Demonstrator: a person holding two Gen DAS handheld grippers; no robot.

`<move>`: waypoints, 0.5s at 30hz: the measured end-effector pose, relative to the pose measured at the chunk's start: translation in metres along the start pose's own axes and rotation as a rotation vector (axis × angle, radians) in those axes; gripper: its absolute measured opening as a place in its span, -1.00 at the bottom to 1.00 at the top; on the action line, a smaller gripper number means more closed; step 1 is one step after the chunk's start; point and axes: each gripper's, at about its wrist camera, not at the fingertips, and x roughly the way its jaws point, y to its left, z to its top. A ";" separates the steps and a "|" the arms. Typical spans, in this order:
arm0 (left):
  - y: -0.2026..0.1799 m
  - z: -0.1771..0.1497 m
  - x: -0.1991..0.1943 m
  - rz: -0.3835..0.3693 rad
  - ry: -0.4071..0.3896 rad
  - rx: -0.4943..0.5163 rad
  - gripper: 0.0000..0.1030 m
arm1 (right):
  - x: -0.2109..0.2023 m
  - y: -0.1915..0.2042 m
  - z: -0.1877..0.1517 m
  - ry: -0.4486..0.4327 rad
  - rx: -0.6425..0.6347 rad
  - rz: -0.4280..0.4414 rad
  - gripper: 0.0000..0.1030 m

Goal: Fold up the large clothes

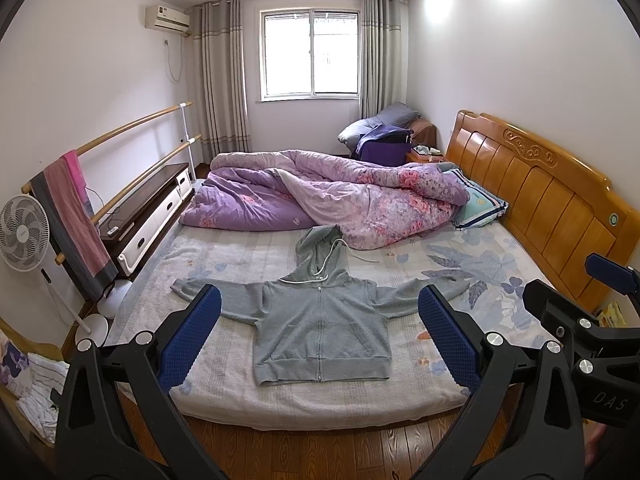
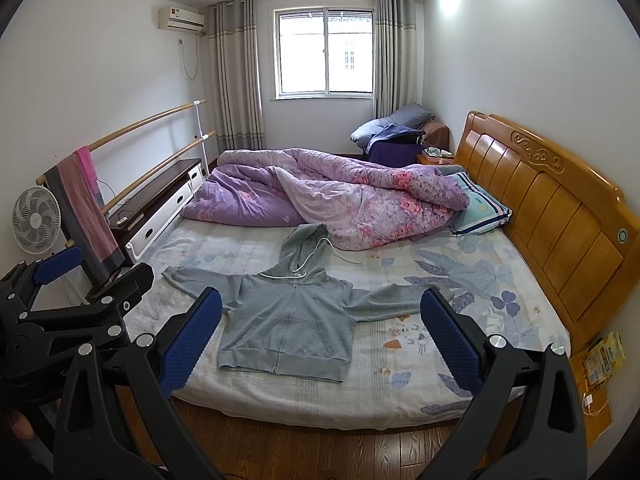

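A grey zip hoodie (image 1: pixel 320 328) lies flat and face up on the bed (image 1: pixel 500 332), sleeves spread to both sides, hood toward the quilt, hem toward me. It also shows in the right wrist view (image 2: pixel 292 328). My left gripper (image 1: pixel 320 300) is open and empty, held above the floor short of the bed's near edge. My right gripper (image 2: pixel 321 300) is open and empty too, beside the left one. The right gripper shows at the right edge of the left wrist view (image 1: pixel 568 280), and the left gripper at the left edge of the right wrist view (image 2: pixel 96 268).
A crumpled purple floral quilt (image 1: pixel 320 196) and a striped pillow (image 1: pixel 478 202) fill the far half of the bed. A wooden headboard (image 1: pixel 540 204) runs along the right. A fan (image 1: pixel 24 232), a towel rail and a low cabinet (image 1: pixel 152 204) stand on the left. Wooden floor (image 1: pixel 320 452) lies below.
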 end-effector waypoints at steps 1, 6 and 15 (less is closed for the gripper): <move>0.003 0.000 0.004 -0.002 0.004 0.001 0.91 | 0.002 0.001 0.001 0.002 0.000 -0.001 0.86; 0.017 -0.001 0.026 -0.006 0.024 0.007 0.91 | 0.012 0.012 0.000 0.015 0.010 -0.005 0.86; 0.059 0.000 0.050 -0.033 0.059 0.010 0.91 | 0.036 0.046 0.003 0.043 0.030 -0.037 0.86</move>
